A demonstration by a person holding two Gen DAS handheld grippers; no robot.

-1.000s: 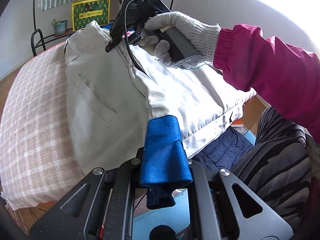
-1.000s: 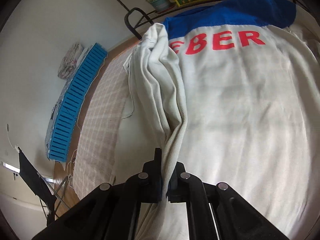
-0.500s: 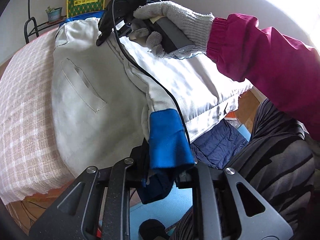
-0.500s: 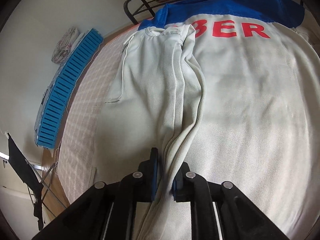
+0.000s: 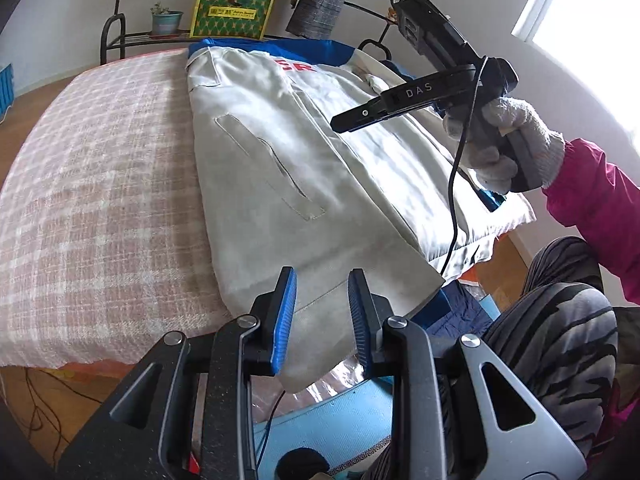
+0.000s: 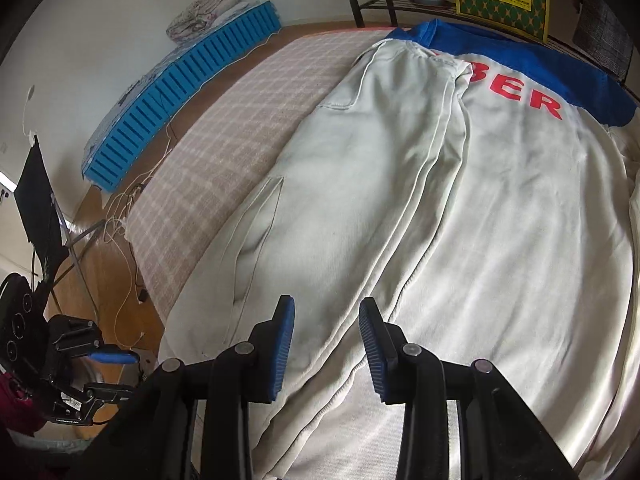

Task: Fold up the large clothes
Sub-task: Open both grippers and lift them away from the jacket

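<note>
A large cream jacket (image 5: 304, 184) with a blue yoke and red letters lies back-up on a pink checked bed (image 5: 96, 184). Its left front panel is folded over the back, slit pocket (image 5: 276, 168) facing up. My left gripper (image 5: 322, 280) is open and empty just above the jacket's near hem. My right gripper (image 6: 326, 312) is open and empty above the folded panel's edge; in the left wrist view it hovers over the jacket in a gloved hand (image 5: 504, 144). The jacket also fills the right wrist view (image 6: 500, 220).
A black metal rack (image 5: 120, 36) with a plant pot and a yellow-green box (image 5: 232, 10) stands behind the bed. A blue slatted mat (image 6: 176, 96) lies on the wooden floor at the left. Blue fabric (image 5: 464, 312) and the person's striped trousers (image 5: 560, 328) are at the bed's near right.
Both grippers have opened and let go: the left released the blue cuff, the right released the cream panel edge. The panel now lies flat on the jacket, and both grippers have drawn back.
</note>
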